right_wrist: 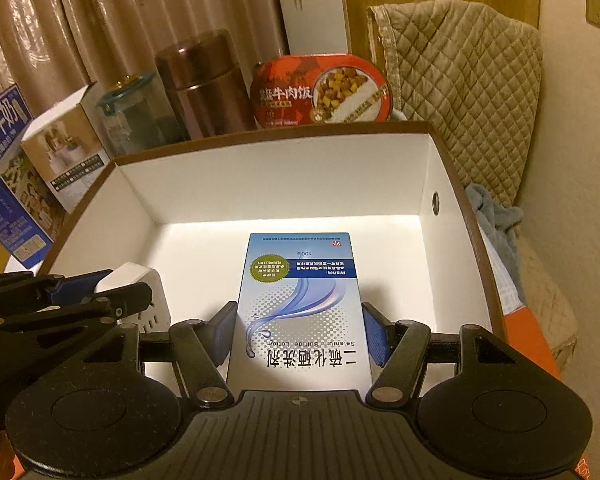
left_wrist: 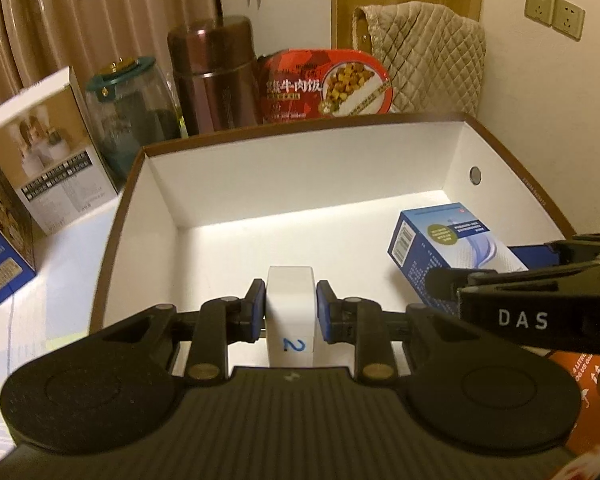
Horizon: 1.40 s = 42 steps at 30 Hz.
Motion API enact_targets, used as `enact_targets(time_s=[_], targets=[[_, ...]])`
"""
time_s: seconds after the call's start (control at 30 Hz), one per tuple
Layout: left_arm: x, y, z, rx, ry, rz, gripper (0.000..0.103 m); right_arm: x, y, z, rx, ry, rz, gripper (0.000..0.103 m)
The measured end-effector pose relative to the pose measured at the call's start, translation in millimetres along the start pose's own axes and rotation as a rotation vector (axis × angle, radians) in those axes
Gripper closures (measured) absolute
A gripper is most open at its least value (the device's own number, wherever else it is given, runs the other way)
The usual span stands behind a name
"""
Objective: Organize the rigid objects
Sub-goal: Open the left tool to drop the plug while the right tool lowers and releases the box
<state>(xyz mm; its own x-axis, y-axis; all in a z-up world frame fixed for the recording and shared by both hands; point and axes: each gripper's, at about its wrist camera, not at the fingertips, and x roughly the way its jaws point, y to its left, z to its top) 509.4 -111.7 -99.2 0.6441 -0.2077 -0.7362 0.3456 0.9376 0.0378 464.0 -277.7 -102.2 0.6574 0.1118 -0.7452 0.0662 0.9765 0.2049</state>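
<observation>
1. Left tool (left_wrist: 291, 309) clamps white plug adapter (left_wrist: 290, 308) marked "2", over open white box (left_wrist: 300, 168).
2. Right tool (right_wrist: 300, 334) grips blue lotion carton (right_wrist: 300, 308), inside same box, right of adapter.

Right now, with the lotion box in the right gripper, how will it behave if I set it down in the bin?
The lotion box looks like thin card, so probably stiff, though hard squeezing may dent it. The right gripper pinches its long sides; the glossy face might slip. Flat-sided, it shouldn't roll; laid flat on the bin floor it should stay put, though stood on end it could tip.
</observation>
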Motion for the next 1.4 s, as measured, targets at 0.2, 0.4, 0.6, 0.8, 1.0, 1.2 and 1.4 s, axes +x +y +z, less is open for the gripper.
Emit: enact_targets(time_s=[0.2, 0.4, 0.6, 0.8, 1.0, 1.2, 1.4], targets=[[5.8, 3.5, 3.3, -0.034, -0.019, -0.035, 0.080, 8.1, -3.6, -0.3, 0.033, 0.018, -0.007, 0.042], [7.6, 6.2, 4.9, -0.021, -0.001, -0.028, 0.075, 10.8, -6.5, -0.2, 0.059, 0.021, -0.007, 0.042], [6.6, 12.3, -1.3, -0.030, 0.027, -0.017, 0.067, 12.7, -11.5, -0.5, 0.093, 0.039, -0.012, 0.041], [3.3, 13.2, -5.1, -0.030, 0.044, -0.022, 0.062, 5.2, -10.1, -3.1, 0.037, 0.024, -0.031, 0.036], [-1.9, 11.9, -5.9, -0.027, 0.051, -0.023, 0.061, -0.8, -9.0, -9.8, 0.013, 0.033, -0.019, 0.036], [-7.5, 11.8, -6.9, -0.028, 0.050, -0.018, 0.060, -7.5, -9.7, -12.9, 0.014, 0.033, -0.006, 0.036], [-23.8, 13.7, -8.2, -0.035, 0.036, -0.009, 0.060, -28.8, -12.1, -12.5, 0.005, -0.010, 0.037, 0.036]])
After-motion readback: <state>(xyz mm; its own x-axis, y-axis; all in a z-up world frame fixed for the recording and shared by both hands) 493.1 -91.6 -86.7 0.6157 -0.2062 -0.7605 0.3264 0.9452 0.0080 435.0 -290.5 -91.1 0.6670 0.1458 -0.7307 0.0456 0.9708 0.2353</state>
